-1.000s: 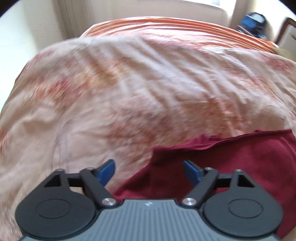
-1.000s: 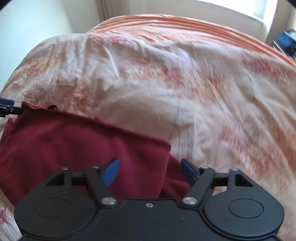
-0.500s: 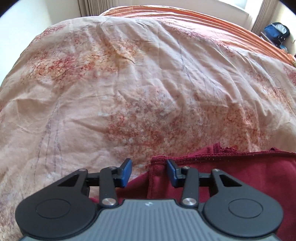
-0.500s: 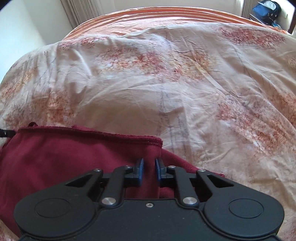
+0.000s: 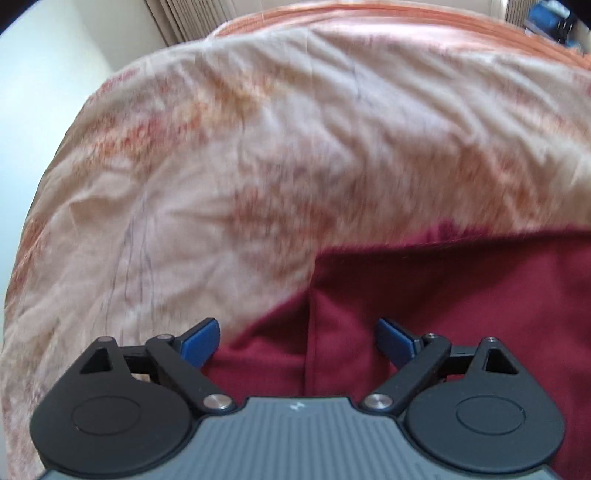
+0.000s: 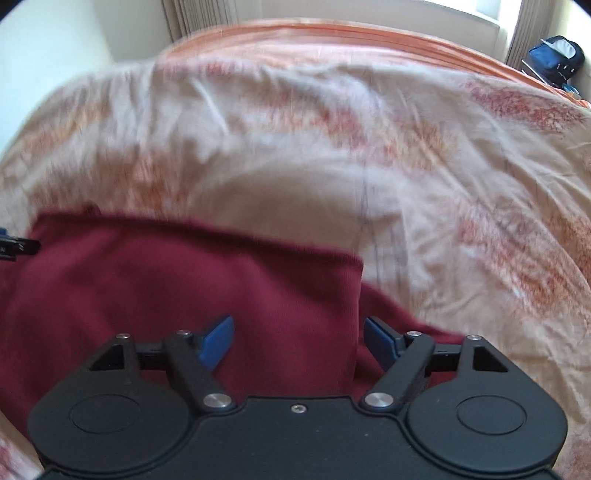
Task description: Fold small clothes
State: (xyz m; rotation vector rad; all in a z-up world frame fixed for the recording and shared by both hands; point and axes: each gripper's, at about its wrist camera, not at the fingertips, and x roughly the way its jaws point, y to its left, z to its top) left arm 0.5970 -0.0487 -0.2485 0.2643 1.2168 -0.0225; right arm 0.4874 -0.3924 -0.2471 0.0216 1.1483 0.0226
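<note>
A dark red garment [image 5: 443, 295] lies folded on the bed, its left corner under my left gripper [image 5: 297, 341]. That gripper's jaws are opening wide, with the cloth's folded edge below the gap and neither blue pad pressing on it. In the right wrist view the same dark red garment [image 6: 184, 280] fills the lower left, its right edge running down between the fingers. My right gripper [image 6: 299, 339] is also opening, its pads clear of the cloth. The left gripper's fingertip [image 6: 14, 247] peeks in at the left edge of that view.
A cream bed cover with orange-red blotches [image 5: 258, 147] spreads all around the garment, with an orange striped sheet [image 6: 332, 33] at the far end. A dark blue bag [image 6: 554, 55] sits beyond the bed at the right. Curtains [image 5: 177, 18] hang behind.
Both grippers closed on the garment's top corners half a second ago and have since opened wide. The folded cloth lies flatter and both views have dropped closer to it.
</note>
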